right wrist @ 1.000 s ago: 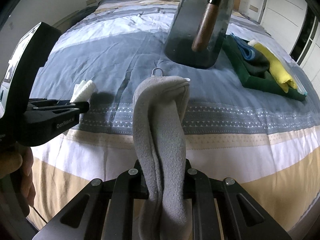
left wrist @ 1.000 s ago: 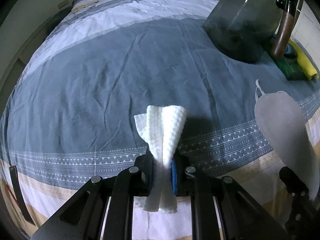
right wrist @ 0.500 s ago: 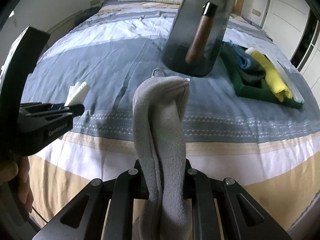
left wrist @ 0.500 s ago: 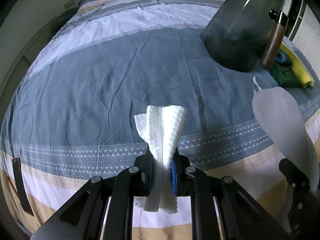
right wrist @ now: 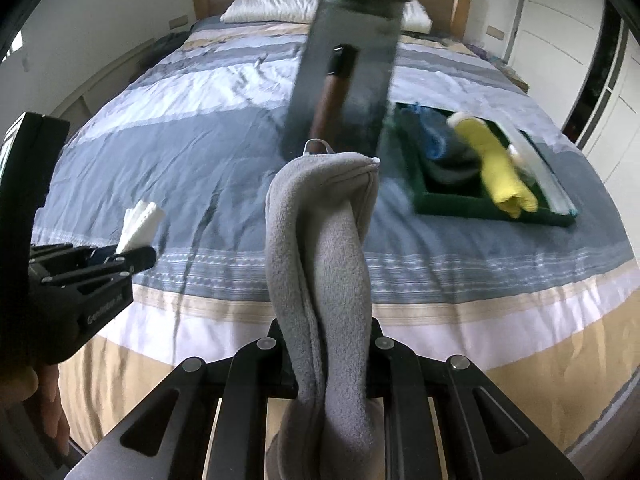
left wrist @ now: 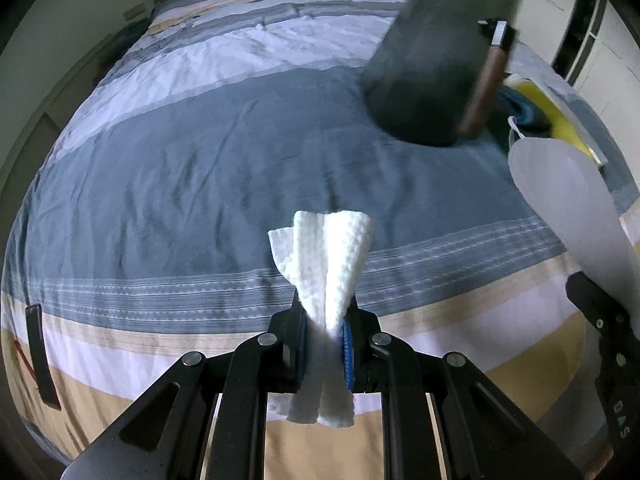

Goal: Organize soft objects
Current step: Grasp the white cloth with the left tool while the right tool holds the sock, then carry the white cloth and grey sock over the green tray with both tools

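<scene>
My left gripper (left wrist: 325, 336) is shut on a folded white waffle cloth (left wrist: 332, 248) that sticks up between its blue pads, above the striped bed. My right gripper (right wrist: 326, 344) is shut on a folded grey fleece cloth (right wrist: 320, 248) with a small hanging loop at its top. The same grey cloth (left wrist: 568, 208) shows at the right edge of the left wrist view, and the left gripper with the white cloth (right wrist: 138, 226) shows at the left of the right wrist view. Both grippers hang over the foot of the bed.
A tall dark bin with a brown handle (right wrist: 344, 80) stands on the bedspread (left wrist: 180, 168) ahead. To its right lies a green tray (right wrist: 452, 202) with yellow (right wrist: 500, 168), blue and dark cloths. A pillow (right wrist: 280, 4) and headboard are at the far end. A hand (right wrist: 48, 412) holds the left gripper.
Both grippers have risen and pulled back from the bed, still gripping their cloths. The bin and the tray now sit farther up in both views.
</scene>
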`<action>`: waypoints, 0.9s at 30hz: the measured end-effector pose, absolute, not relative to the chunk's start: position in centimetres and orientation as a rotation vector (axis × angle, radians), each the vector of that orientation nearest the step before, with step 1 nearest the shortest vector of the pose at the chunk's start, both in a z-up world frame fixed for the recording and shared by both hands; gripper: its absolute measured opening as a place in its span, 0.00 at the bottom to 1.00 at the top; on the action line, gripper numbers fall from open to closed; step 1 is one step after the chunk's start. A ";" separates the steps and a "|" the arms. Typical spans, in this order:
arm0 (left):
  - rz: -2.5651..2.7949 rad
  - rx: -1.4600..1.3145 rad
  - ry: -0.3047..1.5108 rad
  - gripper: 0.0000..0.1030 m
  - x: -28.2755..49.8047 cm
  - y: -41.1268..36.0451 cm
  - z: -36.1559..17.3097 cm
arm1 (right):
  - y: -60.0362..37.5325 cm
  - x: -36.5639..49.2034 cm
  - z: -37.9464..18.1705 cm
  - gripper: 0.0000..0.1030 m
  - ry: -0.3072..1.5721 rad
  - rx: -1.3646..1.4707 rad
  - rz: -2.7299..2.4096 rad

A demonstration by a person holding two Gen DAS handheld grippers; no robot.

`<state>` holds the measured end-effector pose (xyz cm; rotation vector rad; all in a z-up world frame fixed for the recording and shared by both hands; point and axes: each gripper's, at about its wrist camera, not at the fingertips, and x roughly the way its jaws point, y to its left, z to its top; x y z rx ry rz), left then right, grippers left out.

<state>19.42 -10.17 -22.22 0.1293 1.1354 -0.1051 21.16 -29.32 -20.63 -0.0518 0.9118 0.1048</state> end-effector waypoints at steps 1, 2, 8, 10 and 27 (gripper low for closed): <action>-0.111 0.132 1.133 0.11 19.3 -10.7 -22.1 | -29.6 21.1 -20.5 0.14 0.910 -0.050 0.100; -0.118 0.133 1.133 0.11 19.2 -11.2 -21.9 | -30.2 20.9 -20.2 0.14 0.907 -0.047 0.091; -0.158 0.141 1.137 0.11 18.8 -15.2 -20.9 | -33.8 20.2 -18.9 0.14 0.894 -0.040 0.043; -0.173 0.139 1.140 0.11 18.7 -16.4 -20.6 | -35.2 20.1 -18.3 0.14 0.890 -0.038 0.023; -0.323 0.108 1.120 0.11 21.4 -29.5 -16.6 | -46.5 23.8 -13.7 0.14 0.825 -0.079 -0.095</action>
